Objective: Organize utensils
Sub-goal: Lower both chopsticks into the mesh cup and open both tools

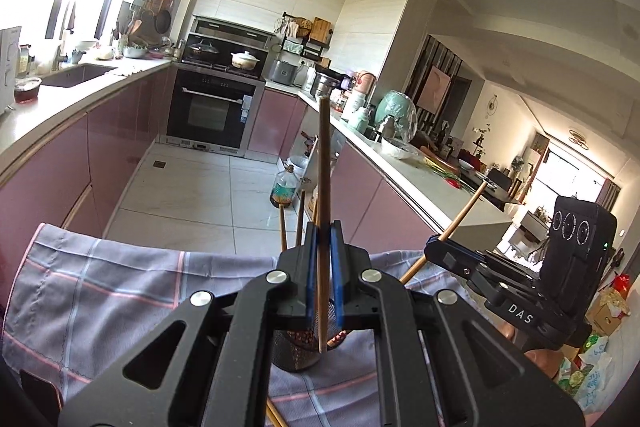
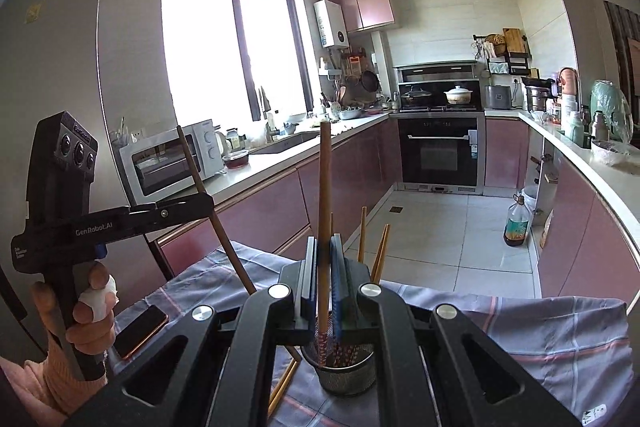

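Observation:
My left gripper [image 1: 323, 227] is shut on a brown chopstick [image 1: 324, 163], held upright with its lower end over the mesh utensil holder [image 1: 296, 351]. My right gripper [image 2: 324, 241] is shut on another chopstick [image 2: 324, 179], also upright, its tip inside the holder [image 2: 348, 367]. Each gripper shows in the other's view: the right one [image 1: 434, 241] with its slanted chopstick [image 1: 464, 213], the left one [image 2: 210, 203] with its chopstick [image 2: 200, 183]. Other chopsticks [image 2: 380, 251] stand in the holder. More chopsticks [image 2: 284, 387] lie on the cloth.
A grey checked cloth [image 1: 120, 287] covers the table. A phone [image 2: 142, 331] lies on it at the left. Pink kitchen cabinets, an oven [image 2: 438, 151], a microwave [image 2: 172, 155] and cluttered counters surround the tiled floor, where an oil bottle [image 2: 517, 223] stands.

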`<action>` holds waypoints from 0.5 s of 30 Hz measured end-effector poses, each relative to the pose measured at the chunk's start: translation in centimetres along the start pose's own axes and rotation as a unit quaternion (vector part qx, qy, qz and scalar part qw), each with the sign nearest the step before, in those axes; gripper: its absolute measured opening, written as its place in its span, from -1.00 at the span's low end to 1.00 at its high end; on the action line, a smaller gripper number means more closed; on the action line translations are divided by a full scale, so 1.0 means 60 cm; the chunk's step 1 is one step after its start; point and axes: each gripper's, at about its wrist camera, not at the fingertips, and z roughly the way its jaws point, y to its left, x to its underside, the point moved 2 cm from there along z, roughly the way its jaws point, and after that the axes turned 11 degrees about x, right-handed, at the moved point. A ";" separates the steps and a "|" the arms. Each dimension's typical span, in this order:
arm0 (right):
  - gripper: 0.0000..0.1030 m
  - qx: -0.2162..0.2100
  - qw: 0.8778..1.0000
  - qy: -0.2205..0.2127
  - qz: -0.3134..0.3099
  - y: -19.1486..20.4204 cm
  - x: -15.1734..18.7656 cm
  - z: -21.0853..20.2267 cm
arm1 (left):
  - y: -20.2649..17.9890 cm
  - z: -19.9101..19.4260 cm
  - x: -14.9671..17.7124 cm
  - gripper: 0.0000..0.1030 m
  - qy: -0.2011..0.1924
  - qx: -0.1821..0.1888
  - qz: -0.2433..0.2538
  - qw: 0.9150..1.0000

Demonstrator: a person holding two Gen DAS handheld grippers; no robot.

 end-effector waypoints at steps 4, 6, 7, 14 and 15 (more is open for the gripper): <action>-0.90 0.005 1.000 0.001 0.002 -0.006 0.000 0.011 | -0.003 0.013 -0.003 -0.86 -0.002 -0.015 0.011 1.000; -0.90 0.010 1.000 0.004 0.002 -0.006 0.004 0.018 | -0.004 0.022 -0.001 -0.86 0.000 -0.022 0.015 1.000; -0.90 0.011 1.000 0.006 0.003 -0.008 0.004 0.021 | -0.003 0.027 0.000 -0.86 0.002 -0.027 0.016 1.000; -0.90 0.016 1.000 0.023 0.004 -0.012 0.016 0.045 | 0.006 0.063 0.010 -0.86 0.023 -0.038 0.009 0.999; -0.90 0.018 1.000 0.024 0.004 -0.012 0.017 0.047 | 0.010 0.069 0.012 -0.86 0.027 -0.038 0.006 0.999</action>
